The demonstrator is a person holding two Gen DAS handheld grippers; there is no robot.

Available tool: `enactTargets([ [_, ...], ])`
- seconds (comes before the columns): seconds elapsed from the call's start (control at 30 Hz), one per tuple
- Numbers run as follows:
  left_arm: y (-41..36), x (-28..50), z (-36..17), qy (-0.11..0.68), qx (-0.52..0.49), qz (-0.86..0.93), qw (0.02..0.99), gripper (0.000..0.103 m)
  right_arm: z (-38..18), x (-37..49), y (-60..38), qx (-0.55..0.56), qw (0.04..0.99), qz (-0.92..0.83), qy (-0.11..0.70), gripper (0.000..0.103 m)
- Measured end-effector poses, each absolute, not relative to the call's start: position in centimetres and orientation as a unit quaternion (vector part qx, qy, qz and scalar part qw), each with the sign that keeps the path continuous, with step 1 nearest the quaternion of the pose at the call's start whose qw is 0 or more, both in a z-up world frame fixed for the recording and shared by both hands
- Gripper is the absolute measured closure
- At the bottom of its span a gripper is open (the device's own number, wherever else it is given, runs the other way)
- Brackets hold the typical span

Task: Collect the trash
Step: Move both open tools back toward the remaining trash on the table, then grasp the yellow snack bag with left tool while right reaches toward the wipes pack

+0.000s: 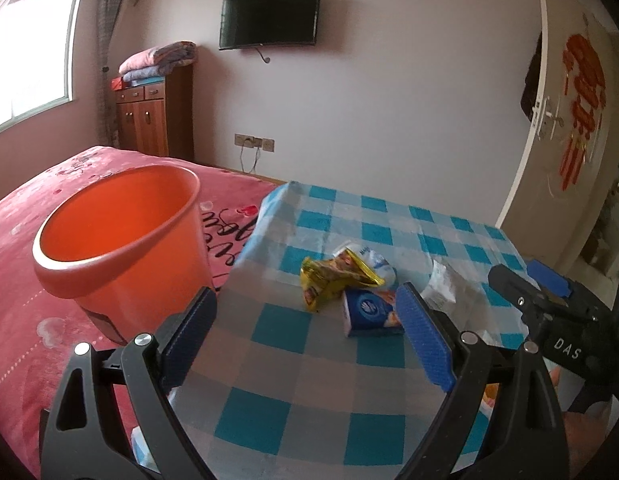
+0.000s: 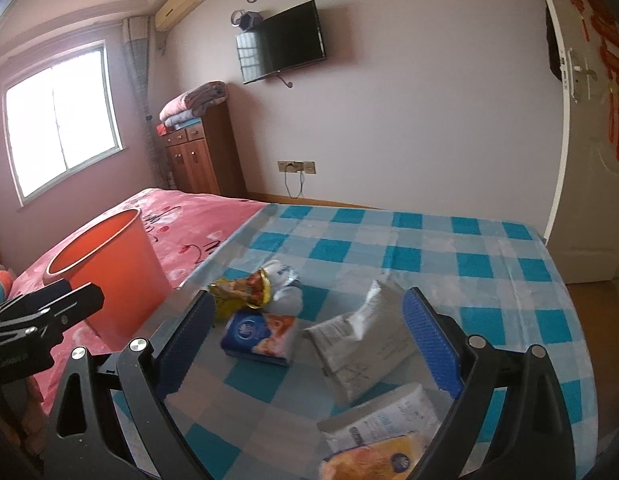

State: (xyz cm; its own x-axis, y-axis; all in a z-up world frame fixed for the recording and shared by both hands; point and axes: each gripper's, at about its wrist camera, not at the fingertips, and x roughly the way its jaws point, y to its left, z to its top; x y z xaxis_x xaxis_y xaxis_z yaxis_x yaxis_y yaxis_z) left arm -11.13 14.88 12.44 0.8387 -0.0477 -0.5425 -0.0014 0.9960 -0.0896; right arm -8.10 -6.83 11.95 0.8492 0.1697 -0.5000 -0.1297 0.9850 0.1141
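Observation:
An orange bin (image 1: 121, 240) stands on the pink bed left of the checked table; it also shows in the right wrist view (image 2: 109, 272). On the table lie a yellow crumpled wrapper (image 1: 333, 280) (image 2: 241, 292), a blue tissue pack (image 1: 369, 312) (image 2: 257, 334), a white crumpled wrapper (image 1: 373, 264) (image 2: 285, 284), a grey-white bag (image 1: 441, 288) (image 2: 361, 340) and a white-and-yellow pack (image 2: 381, 436). My left gripper (image 1: 305, 332) is open and empty, short of the wrappers. My right gripper (image 2: 309, 340) is open and empty, over the blue pack and grey bag; it shows at the right in the left wrist view (image 1: 549, 304).
The table (image 2: 429, 248) has a blue-and-white checked cloth. The pink bed (image 1: 29, 280) lies to its left. A wooden cabinet (image 1: 153, 116) with folded blankets stands by the window. A TV (image 1: 269, 16) hangs on the far wall. A white door (image 1: 565, 120) is at right.

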Motion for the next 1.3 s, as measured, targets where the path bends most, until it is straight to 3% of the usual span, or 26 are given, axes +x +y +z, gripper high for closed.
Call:
enactTargets([
  [0.8, 8.4, -8.5, 9.5, 0.338, 0.0, -0.044, 0.94, 0.012, 9.1, -6.7, -15.5, 0.089, 0.95, 0.034, 0.296, 0.01],
  [1.3, 9.3, -0.8, 7.3, 0.376, -0.021, -0.014, 0.926, 0.012, 6.0, -5.0, -18.5, 0.118, 0.932, 0.039, 0.341, 0.01],
])
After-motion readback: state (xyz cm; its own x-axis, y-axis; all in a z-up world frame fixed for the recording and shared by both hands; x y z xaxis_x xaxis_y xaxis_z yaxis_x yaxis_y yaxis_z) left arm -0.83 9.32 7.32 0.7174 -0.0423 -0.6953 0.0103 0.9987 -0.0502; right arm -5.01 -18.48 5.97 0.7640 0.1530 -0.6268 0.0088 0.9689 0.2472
